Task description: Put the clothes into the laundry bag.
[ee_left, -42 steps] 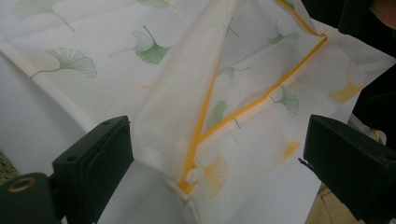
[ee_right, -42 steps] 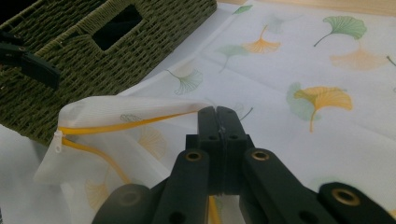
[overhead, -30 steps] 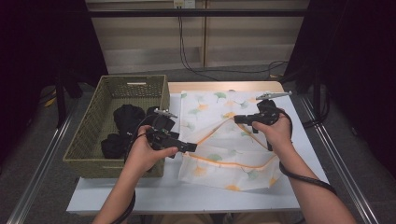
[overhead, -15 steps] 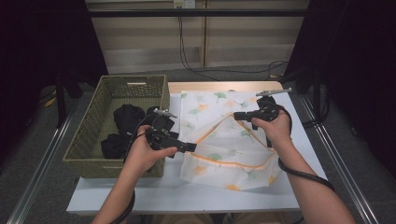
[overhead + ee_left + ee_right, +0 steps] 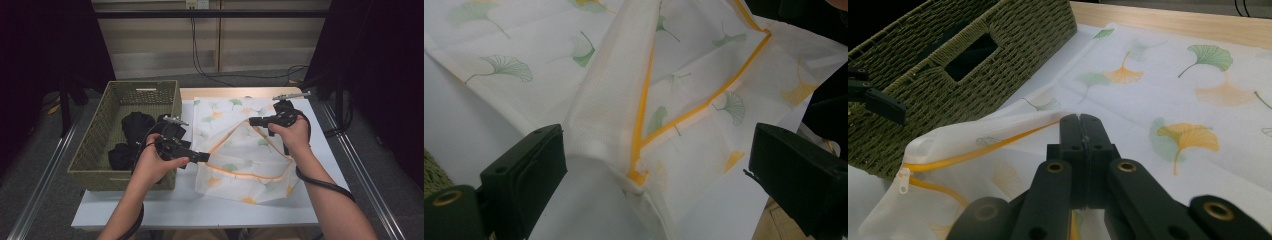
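A white mesh laundry bag (image 5: 240,150) printed with ginkgo leaves and edged by an orange zipper lies on the white table. Its mouth gapes open between my two grippers. My right gripper (image 5: 252,121) is shut on the far edge of the mouth, and its jaws (image 5: 1080,122) pinch the fabric beside the zipper. My left gripper (image 5: 204,158) stands at the near left corner of the mouth. Its jaws (image 5: 659,150) are wide apart, and the bag's corner (image 5: 609,100) lies between them without being pressed. The zipper pull (image 5: 903,180) hangs at that corner.
A woven green basket (image 5: 95,150) sits at the table's left, holding black clothes (image 5: 135,127). It stands close to my left hand. The wooden table edge (image 5: 235,92) runs behind the bag. Bare white table (image 5: 150,205) lies in front.
My right gripper has drifted a little away from me and leftward, drawing the bag's far edge with it. The left gripper has stayed in place.
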